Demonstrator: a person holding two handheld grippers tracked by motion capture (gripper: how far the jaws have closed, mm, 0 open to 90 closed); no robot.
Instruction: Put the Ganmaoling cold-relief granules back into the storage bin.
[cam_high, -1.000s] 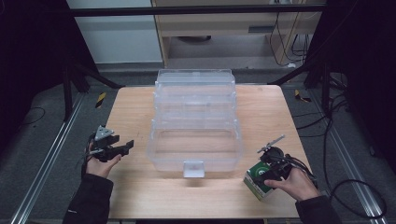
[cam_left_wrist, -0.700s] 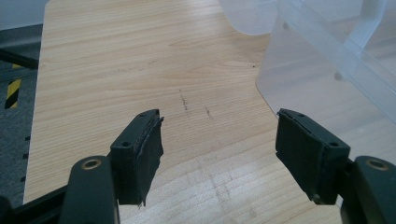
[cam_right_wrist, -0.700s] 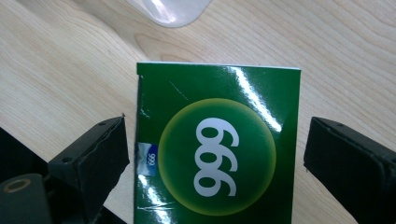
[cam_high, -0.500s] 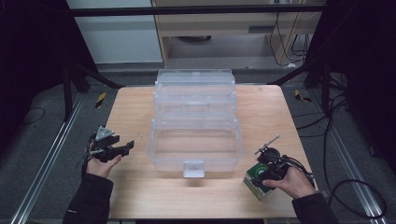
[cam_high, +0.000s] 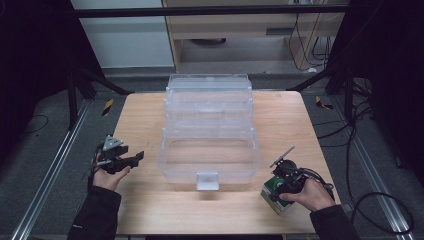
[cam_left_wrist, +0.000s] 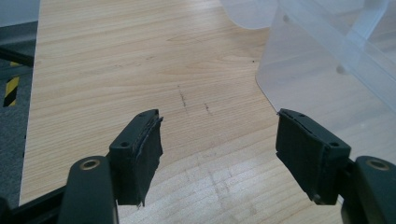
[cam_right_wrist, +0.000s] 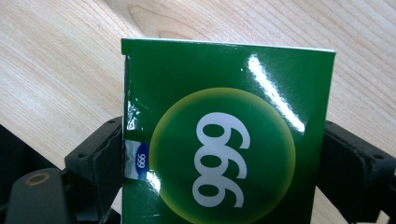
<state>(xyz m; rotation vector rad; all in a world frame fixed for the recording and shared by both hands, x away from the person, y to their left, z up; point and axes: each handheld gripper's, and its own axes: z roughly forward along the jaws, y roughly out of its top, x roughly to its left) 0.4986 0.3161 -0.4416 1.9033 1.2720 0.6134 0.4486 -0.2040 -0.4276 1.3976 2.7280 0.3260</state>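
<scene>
Glossy green carton (cam_right_wrist: 229, 135), matt wooden table (cam_high: 150, 210)

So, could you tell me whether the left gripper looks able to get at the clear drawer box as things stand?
Probably yes. The left gripper has open, empty jaws pointing toward the clear drawer box, with bare table between them. The right gripper and its green box are on the far side.

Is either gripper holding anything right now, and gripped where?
The right gripper, jaws just closing, clamps the green box across its two side edges. The left gripper is open over bare table, holding nothing.
</scene>
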